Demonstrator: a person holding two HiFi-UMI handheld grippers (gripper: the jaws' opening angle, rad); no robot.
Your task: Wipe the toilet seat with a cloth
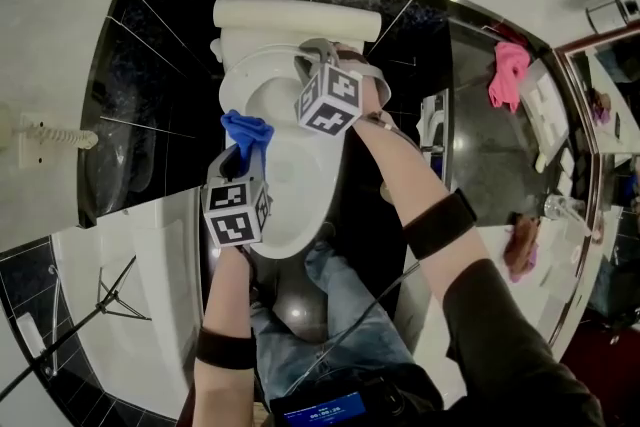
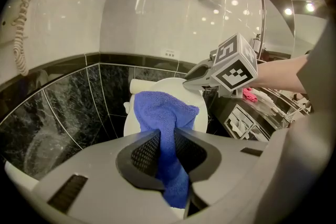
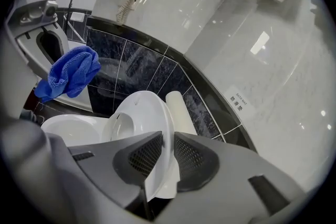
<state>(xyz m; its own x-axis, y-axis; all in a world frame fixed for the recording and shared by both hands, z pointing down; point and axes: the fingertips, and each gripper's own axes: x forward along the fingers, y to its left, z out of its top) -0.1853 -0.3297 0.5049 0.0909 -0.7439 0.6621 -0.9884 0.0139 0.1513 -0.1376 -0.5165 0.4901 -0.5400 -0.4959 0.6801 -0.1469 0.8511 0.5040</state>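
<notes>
The cloth (image 2: 167, 113) runs down out of sight inside the left gripper (image 2: 167, 136). The raised toilet flap (image 3: 149, 118), seat or lid unclear, loses its lower edge between the jaws of the right gripper (image 3: 167, 149). In the head view a marker cube (image 1: 237, 212) hides part of the toilet bowl (image 1: 295, 195) rim, and the bottom edge cuts off the person's sleeve (image 1: 510, 345).

Raised lid (image 3: 140, 113) walls rear, bowl (image 1: 290, 190) seemingly clear

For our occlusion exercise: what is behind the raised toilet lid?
Behind the raised lid stands the white cistern, backed by black tiles. The lid covers the cistern's lower part.
</notes>
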